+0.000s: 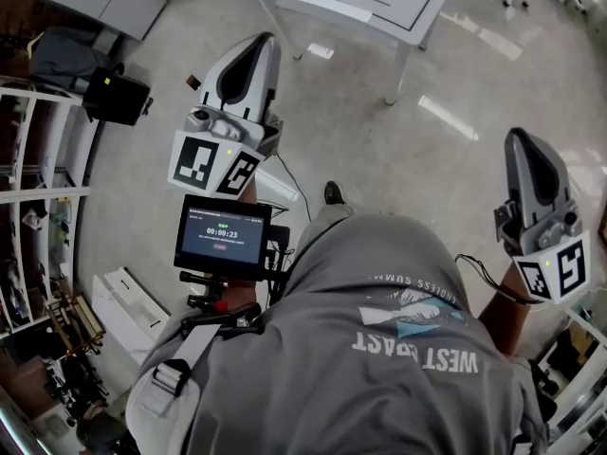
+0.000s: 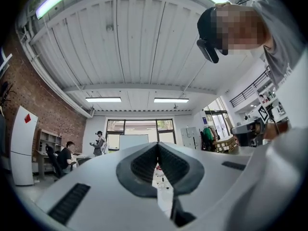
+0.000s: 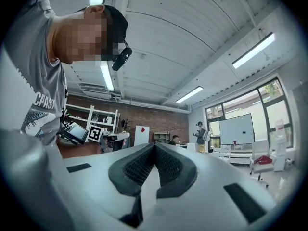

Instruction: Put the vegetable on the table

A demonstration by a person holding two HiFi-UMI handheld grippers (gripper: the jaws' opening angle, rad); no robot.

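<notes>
While held above floor (image 1: 379, 159), left gripper (image 1: 267, 40) and right gripper (image 1: 517, 137) clenched, both empty.

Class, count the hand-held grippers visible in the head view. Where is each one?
2. The left gripper is at upper left, above the small screen; the right gripper is near the right edge. Both have their jaws shut and empty. No others seem hidden.
</notes>
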